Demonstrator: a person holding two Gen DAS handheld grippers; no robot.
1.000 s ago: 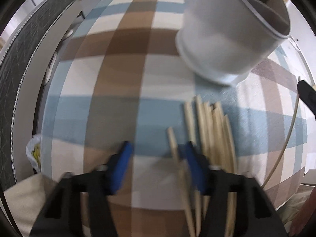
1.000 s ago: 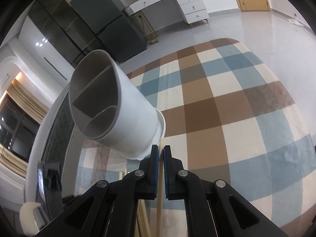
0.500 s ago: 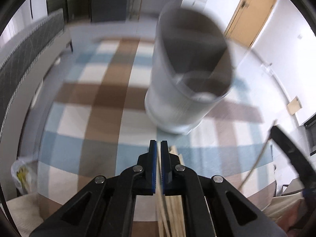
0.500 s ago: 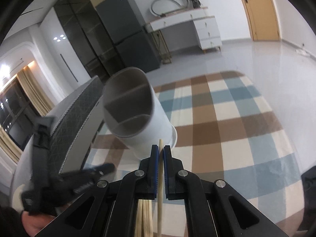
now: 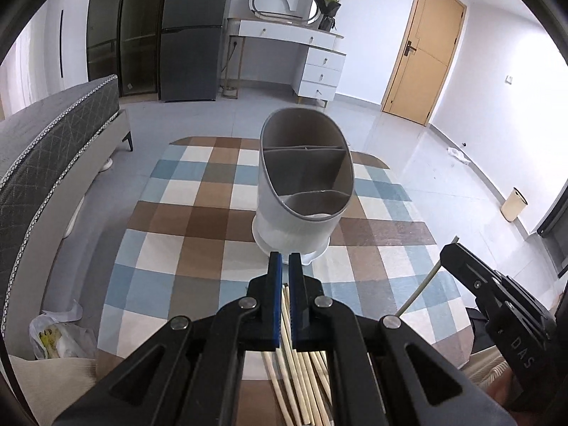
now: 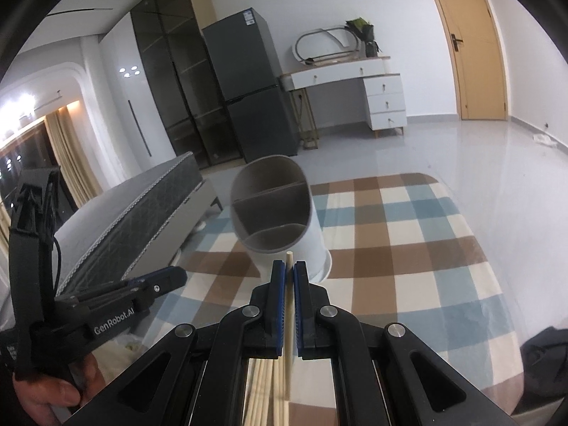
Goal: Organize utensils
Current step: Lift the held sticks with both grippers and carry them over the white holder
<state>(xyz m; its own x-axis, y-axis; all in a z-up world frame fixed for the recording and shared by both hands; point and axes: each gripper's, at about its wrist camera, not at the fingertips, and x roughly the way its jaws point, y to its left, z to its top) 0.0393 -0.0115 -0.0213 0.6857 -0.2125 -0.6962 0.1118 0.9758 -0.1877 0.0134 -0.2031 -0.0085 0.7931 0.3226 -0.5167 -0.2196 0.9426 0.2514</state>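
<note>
Both tools have lifted off the chopstick pile: left tool has snapped together, seemingly empty, right tool clamps one chopstick aimed at the divided utensil holder.

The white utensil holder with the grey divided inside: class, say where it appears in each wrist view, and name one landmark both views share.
Left wrist view: the utensil holder stands upright at centre, on the checked rug just beyond the tool tips.
Right wrist view: it sits at centre, slightly left, leaning in the picture, above the held chopstick.
Shared landmark: the white dressing table at the back wall.
</note>
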